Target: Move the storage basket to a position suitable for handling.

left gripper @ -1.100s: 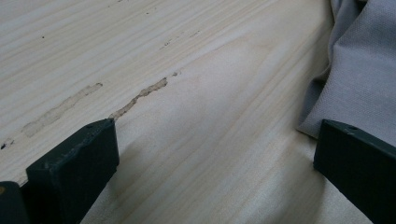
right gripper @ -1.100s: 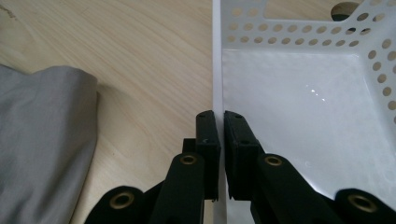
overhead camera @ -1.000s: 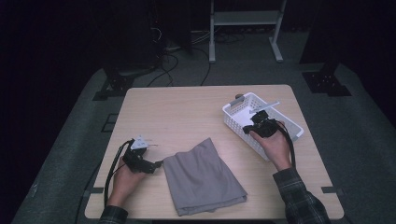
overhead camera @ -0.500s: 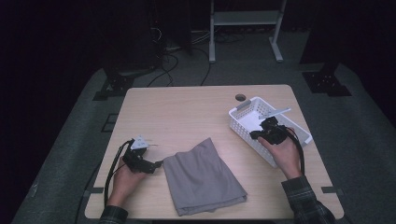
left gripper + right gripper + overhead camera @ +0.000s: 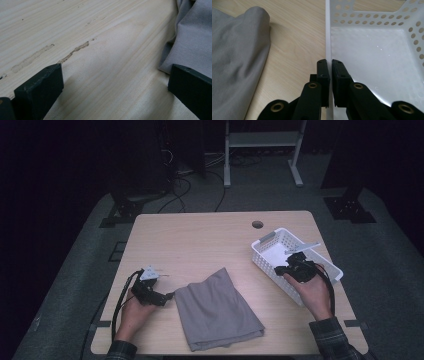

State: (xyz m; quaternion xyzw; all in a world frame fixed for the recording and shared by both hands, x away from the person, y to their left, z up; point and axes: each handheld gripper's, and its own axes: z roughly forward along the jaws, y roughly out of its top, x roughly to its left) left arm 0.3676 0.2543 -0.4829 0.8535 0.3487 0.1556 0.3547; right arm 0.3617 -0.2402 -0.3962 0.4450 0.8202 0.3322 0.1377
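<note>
1. White perforated plastic forms the basket (image 5: 280,240), which sits on the right part of the wooden table (image 5: 200,240), turned at an angle to the table edges. Its far-right corner lies close to the right table edge.
2. Right gripper (image 5: 281,270): the jaws are clamped on the basket's near-left wall. In the right gripper view (image 5: 329,64) one jaw lies outside the rim and the other inside, with the thin wall (image 5: 327,37) pressed between them.
3. Basket interior: the floor (image 5: 372,62) is bare and glossy; the far and right walls carry rows of round holes.
4. Grey folded cloth (image 5: 217,310) lies on the near centre of the table, between the two hands. Its near edge lies close to the near table edge. A strip of bare wood separates its right side from the basket wall.
5. Left gripper (image 5: 167,296): the jaws stand wide apart and grasp nothing. In the left gripper view (image 5: 112,82) bare tabletop lies between them, and the cloth edge (image 5: 190,37) lies just at the right-hand jaw.
6. Open room: the far-left half of the table is bare wood. A round cable hole (image 5: 257,224) sits near the far edge, just beyond the basket.
</note>
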